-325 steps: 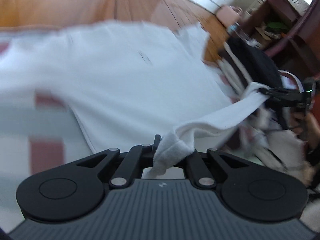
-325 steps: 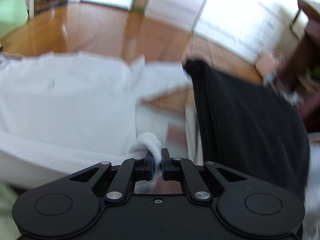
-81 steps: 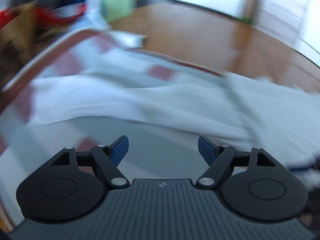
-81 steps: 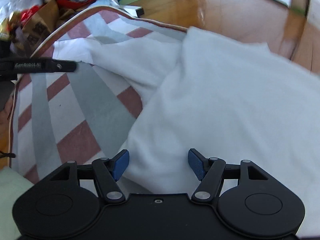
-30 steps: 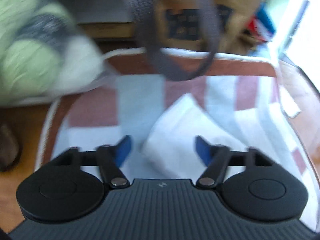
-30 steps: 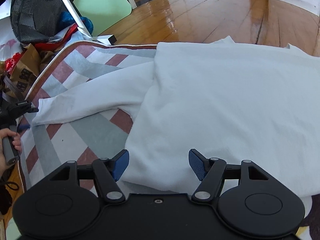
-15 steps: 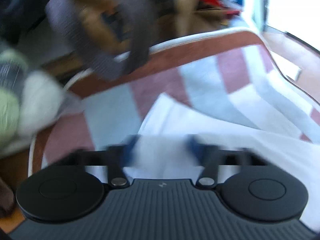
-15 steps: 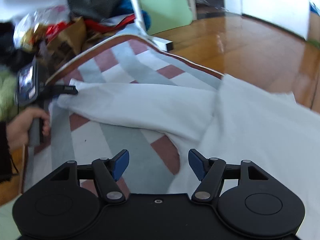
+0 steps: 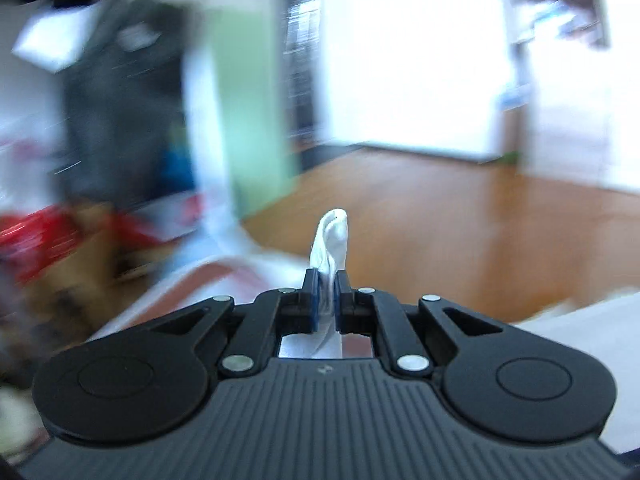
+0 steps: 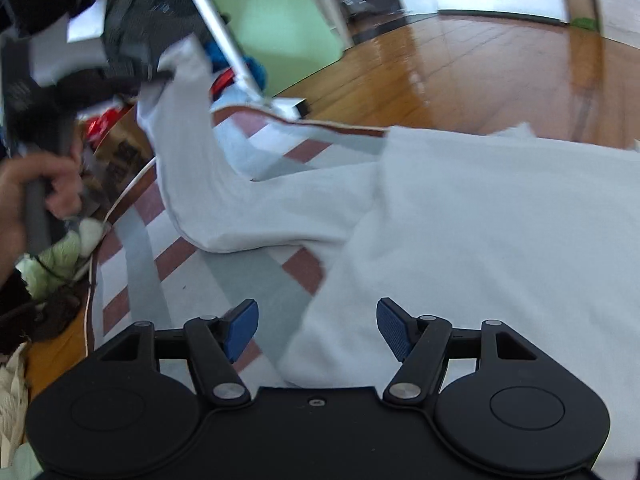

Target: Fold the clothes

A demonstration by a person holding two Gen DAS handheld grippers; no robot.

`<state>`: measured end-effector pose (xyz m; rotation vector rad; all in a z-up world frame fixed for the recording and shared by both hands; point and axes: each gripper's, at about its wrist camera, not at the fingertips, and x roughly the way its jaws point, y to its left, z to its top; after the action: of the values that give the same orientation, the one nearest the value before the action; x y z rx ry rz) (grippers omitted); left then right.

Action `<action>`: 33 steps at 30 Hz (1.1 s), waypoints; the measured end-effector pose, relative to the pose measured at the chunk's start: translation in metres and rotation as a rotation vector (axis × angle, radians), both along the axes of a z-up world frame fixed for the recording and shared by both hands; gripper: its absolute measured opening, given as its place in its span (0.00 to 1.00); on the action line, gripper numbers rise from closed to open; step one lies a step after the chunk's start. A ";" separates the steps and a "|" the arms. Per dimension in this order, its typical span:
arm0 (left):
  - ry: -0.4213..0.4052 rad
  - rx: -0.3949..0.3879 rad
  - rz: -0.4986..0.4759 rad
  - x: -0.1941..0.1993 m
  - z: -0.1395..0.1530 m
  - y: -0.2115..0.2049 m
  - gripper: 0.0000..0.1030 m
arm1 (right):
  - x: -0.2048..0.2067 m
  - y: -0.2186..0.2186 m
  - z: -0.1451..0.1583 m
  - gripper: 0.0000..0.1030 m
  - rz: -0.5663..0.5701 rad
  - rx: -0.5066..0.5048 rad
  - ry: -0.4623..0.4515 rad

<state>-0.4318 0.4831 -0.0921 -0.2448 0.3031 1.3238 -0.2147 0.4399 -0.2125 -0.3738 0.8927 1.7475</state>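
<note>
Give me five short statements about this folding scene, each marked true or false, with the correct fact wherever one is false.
1. The left gripper is shut on the white sleeve. True.
2. The right gripper holds the garment. False: its jaws stand open, holding nothing.
3. The sleeve lies flat on the striped mat. False: its end is lifted off it.
4. The white garment's body lies on the mat. True.
5. The floor is carpeted. False: it is glossy wood.

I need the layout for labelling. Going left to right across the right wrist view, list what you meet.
Hand gripping the left tool's handle → lifted white sleeve → striped mat → white garment body, with the wooden floor beyond it.
</note>
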 end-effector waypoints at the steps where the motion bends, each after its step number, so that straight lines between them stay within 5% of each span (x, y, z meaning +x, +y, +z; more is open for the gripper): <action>1: -0.033 -0.001 -0.091 0.021 0.009 -0.002 0.07 | 0.006 -0.003 0.000 0.69 -0.024 -0.008 -0.004; 4: -0.101 -0.059 -0.286 0.082 0.013 0.005 0.07 | 0.023 -0.014 0.001 0.69 -0.094 -0.033 -0.035; 7: -0.246 -0.203 -0.478 0.133 0.001 0.020 0.09 | 0.041 -0.028 0.003 0.69 -0.151 -0.045 -0.069; 8: -0.274 -0.256 -0.545 0.148 -0.007 0.027 0.13 | 0.048 -0.033 0.003 0.69 -0.179 -0.054 -0.075; 10: -0.215 -0.349 -0.569 0.177 -0.032 0.028 0.51 | 0.061 -0.043 0.004 0.69 -0.254 -0.083 -0.076; 11: -0.178 -0.394 -0.573 0.191 -0.044 0.028 0.55 | 0.067 -0.048 0.005 0.69 -0.291 -0.101 -0.076; 13: -0.138 -0.461 -0.510 0.191 -0.065 0.024 0.55 | 0.077 -0.058 0.008 0.69 -0.338 -0.133 -0.060; 20: -0.120 -0.493 -0.187 0.091 -0.108 0.015 0.69 | 0.106 -0.068 -0.005 0.69 -0.432 -0.158 0.058; 27: 0.006 -0.461 -0.102 0.059 -0.111 0.018 0.69 | 0.157 -0.018 -0.036 0.69 -0.562 -0.236 0.421; 32: -0.058 -0.488 -0.074 0.042 -0.121 0.025 0.69 | 0.149 0.010 -0.049 0.66 -0.624 -0.253 0.319; 33: -0.071 -0.493 -0.068 0.038 -0.123 0.026 0.69 | 0.143 0.016 -0.046 0.43 -0.611 -0.231 0.275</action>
<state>-0.3938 0.5091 -0.2154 -0.6876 0.5719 1.1546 -0.0713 0.4554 -0.2589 0.0059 1.2576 1.1466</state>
